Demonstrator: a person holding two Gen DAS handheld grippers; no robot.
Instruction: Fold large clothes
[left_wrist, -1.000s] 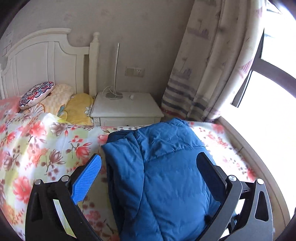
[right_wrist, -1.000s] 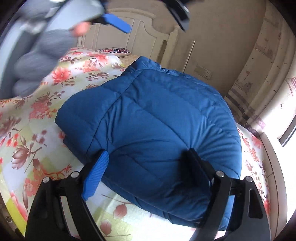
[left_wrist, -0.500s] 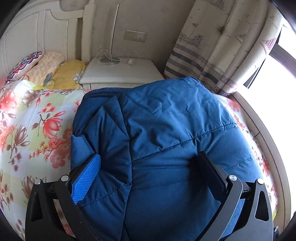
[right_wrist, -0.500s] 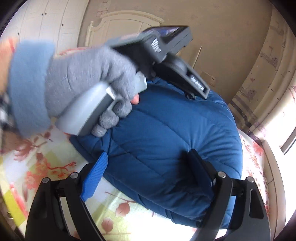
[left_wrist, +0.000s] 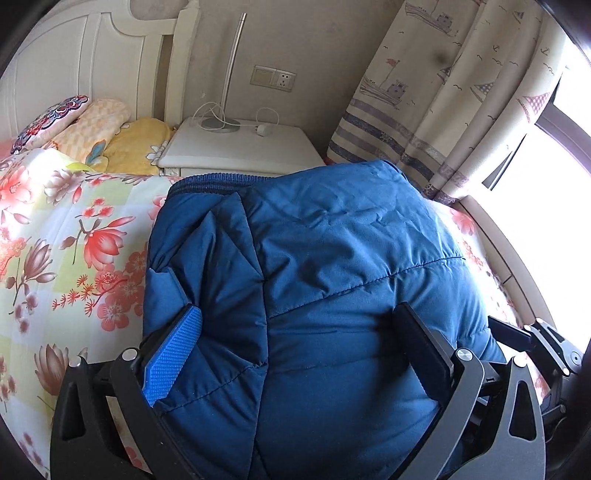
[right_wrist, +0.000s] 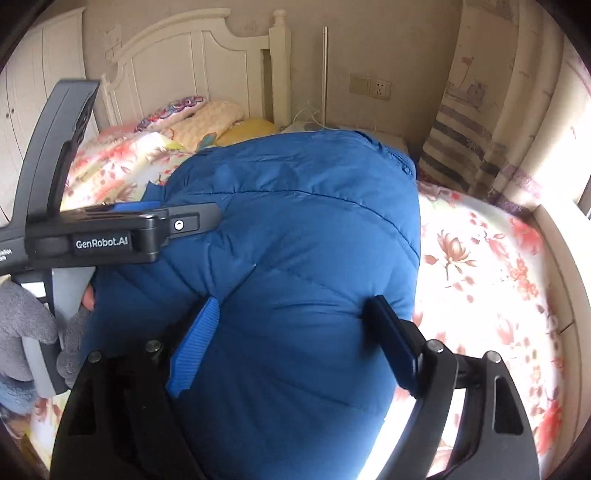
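So both my claws are right down on the jacket (left_wrist: 332, 295) now. The left claw (left_wrist: 295, 350) is spread wide with its pads straddling the puffy blue bulk, not pinching any of it as far as I can see, and the right claw (right_wrist: 295, 339) is the same deal, jaws wide over the near end. The jacket's already bundled up on the flowery bed (left_wrist: 74, 258), long axis running straight away from both claws toward the nightstand (left_wrist: 240, 147) and headboard (right_wrist: 207, 74). The left claw sits by the jacket's left edge, the right one closer to the right edge, so I reckon whichever side needs tucking goes to its own claw.
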